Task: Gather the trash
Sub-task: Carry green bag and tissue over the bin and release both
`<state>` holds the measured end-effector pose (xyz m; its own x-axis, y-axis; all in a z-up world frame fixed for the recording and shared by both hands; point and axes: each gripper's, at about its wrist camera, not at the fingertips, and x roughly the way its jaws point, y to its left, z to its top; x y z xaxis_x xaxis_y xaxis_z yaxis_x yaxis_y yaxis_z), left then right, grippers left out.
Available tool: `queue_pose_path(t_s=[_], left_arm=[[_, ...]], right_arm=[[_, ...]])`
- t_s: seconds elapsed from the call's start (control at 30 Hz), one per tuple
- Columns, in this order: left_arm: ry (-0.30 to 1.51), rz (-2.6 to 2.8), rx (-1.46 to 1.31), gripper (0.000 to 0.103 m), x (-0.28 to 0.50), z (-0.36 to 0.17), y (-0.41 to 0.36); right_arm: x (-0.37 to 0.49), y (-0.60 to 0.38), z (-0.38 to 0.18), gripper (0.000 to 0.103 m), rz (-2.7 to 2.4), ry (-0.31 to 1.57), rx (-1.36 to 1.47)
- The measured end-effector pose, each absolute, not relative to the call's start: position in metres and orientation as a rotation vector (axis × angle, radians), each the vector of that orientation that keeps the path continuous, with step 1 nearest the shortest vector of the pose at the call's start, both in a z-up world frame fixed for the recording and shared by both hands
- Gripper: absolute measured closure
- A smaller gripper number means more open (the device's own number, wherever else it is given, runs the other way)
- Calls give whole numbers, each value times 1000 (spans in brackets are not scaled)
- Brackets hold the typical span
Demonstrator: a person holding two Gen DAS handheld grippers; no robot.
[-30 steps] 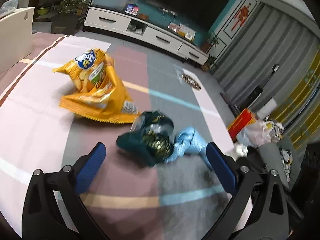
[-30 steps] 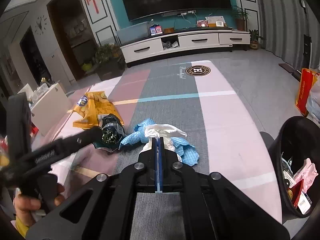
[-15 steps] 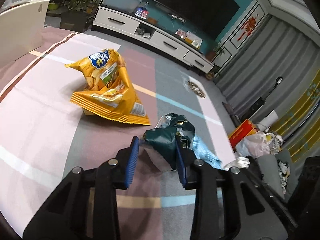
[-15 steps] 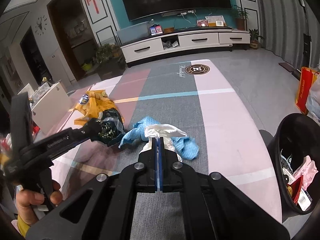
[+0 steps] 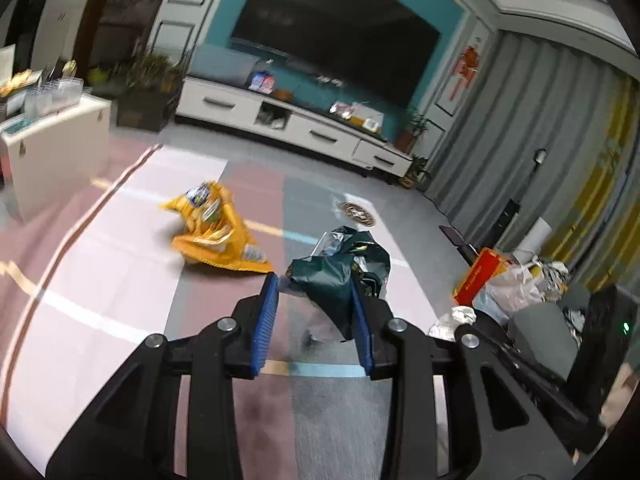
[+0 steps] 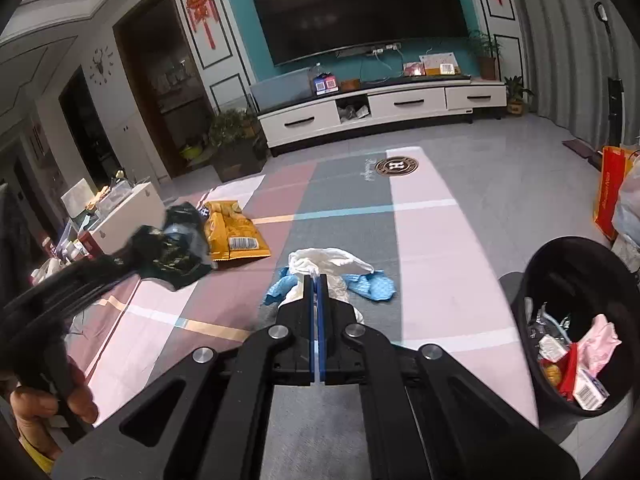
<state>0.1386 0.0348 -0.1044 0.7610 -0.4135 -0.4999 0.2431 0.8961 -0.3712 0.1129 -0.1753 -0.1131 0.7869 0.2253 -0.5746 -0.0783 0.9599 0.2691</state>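
Left wrist view: left gripper (image 5: 314, 292) clamped on dark wrapper (image 5: 340, 268), centre frame, lifted clear of the rug (image 5: 100, 280). Yellow chip bag (image 5: 216, 236) lies on the rug, left of centre. Likely step: carry wrapper to the bin; keep the squeeze firm, the foil looks slippery and hangs loose below the pads.

Right wrist view: right gripper (image 6: 319, 280) pinched shut on white tissue (image 6: 328, 260), centre frame. Blue cloth (image 6: 368, 284) lies on the rug under and beside it. Black bin (image 6: 576, 280) at lower right, open top, holds a pink scrap, cartons, mixed wrappers. Release both loads right over the rim. Left gripper (image 6: 160, 248) with wrapper at mid left, blurred.
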Motion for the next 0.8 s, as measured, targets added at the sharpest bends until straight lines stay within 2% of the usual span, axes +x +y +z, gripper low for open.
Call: queue_pose_path(t_s=[0.3,0.8], left_arm=[[615,-488,-210,67,116,-99,-1],[652,-690,-63,67,86,-101,-132]], right_arm=[[90,-212,-105,101,107,620,238],[50,-304,-97,101,-15,562,343]])
